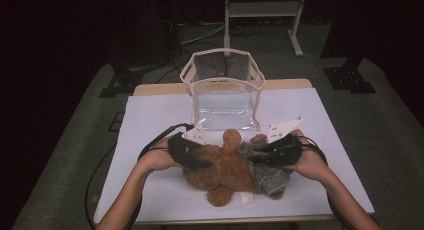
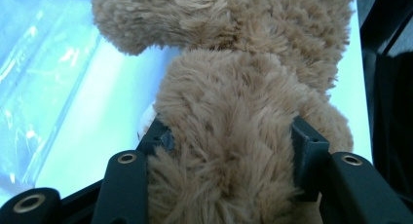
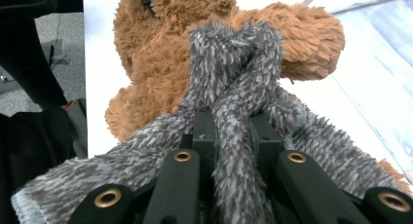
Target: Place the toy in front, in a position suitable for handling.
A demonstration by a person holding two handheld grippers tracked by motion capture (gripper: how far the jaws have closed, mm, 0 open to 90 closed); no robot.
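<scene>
Brown plush teddy bear: soft, light, squashy. Your left gripper clamps furry limb; right gripper pinches grey knitted scarf. Grip deep; fabric stretches.

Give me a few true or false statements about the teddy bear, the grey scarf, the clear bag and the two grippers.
1. The left gripper grips the bear. True.
2. The right gripper is open and empty. False: it is shut on the scarf.
3. The bear is inside the bag. False: it lies on the table in front of the bag.
4. The bag stands open-topped behind the bear. True.
</scene>
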